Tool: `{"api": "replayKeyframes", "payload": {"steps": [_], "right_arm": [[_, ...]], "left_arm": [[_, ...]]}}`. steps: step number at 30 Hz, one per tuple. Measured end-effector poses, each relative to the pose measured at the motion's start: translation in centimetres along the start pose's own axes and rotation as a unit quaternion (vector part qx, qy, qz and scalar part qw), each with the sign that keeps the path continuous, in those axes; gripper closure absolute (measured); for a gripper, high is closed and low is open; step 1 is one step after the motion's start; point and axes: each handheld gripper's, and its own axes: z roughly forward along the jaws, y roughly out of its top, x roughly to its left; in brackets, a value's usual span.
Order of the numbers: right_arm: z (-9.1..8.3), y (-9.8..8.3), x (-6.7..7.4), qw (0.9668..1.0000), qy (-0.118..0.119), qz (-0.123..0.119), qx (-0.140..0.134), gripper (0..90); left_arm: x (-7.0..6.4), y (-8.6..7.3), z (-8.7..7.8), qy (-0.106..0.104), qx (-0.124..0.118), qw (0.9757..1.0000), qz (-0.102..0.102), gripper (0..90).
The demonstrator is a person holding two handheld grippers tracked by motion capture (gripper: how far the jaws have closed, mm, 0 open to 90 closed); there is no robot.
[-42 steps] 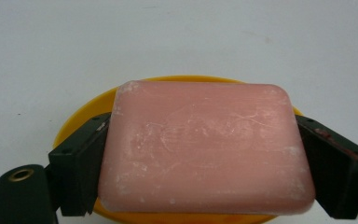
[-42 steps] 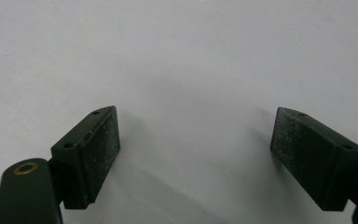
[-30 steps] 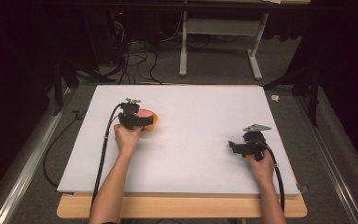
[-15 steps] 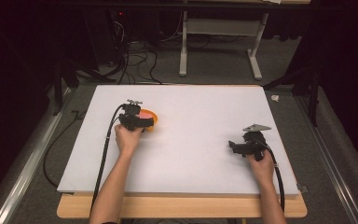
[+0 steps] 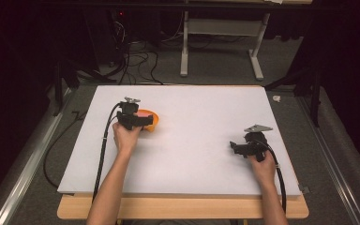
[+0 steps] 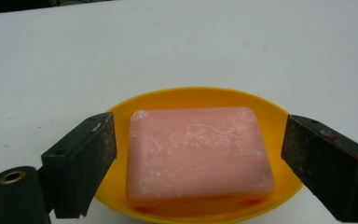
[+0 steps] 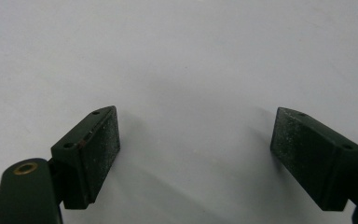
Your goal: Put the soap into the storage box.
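Note:
A pink bar of soap [image 6: 198,151] lies flat in a shallow orange-yellow dish [image 6: 196,95] on the white table. In the high view the dish [image 5: 153,119] sits at the table's left. My left gripper [image 5: 143,121] hovers over it, open, its two pads [image 6: 98,154] standing apart on either side of the soap without touching it. My right gripper [image 5: 234,147] rests low at the table's right, open, with bare white surface between its pads [image 7: 98,144].
The white board [image 5: 192,126] lies on a wooden table with its front edge near the person's forearms. Cables trail from both grippers. A metal stand and loose cables sit on the floor beyond the table's far edge.

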Motion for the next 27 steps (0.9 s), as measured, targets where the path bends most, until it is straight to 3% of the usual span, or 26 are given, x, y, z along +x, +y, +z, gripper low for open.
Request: {"api": "replayKeyframes", "payload": {"steps": [9, 23, 27], "right_arm": [[0.0, 0.0, 0.0, 1.0000, 0.000, 0.000, -0.001, 16.1], [0.0, 0.0, 0.0, 1.0000, 0.000, 0.000, -0.001, 16.1], [0.0, 0.0, 0.0, 1.0000, 0.000, 0.000, -0.001, 16.1]], "left_arm": [[-0.4, 0.2, -1.5, -0.010, -0.023, 0.9996, 0.012, 11.0], [-0.9, -0.8, -4.2, -0.030, -0.048, 0.9980, 0.029, 12.1], [-1.0, -1.0, -4.9, -0.035, -0.062, 0.9972, 0.026, 12.6]]}}
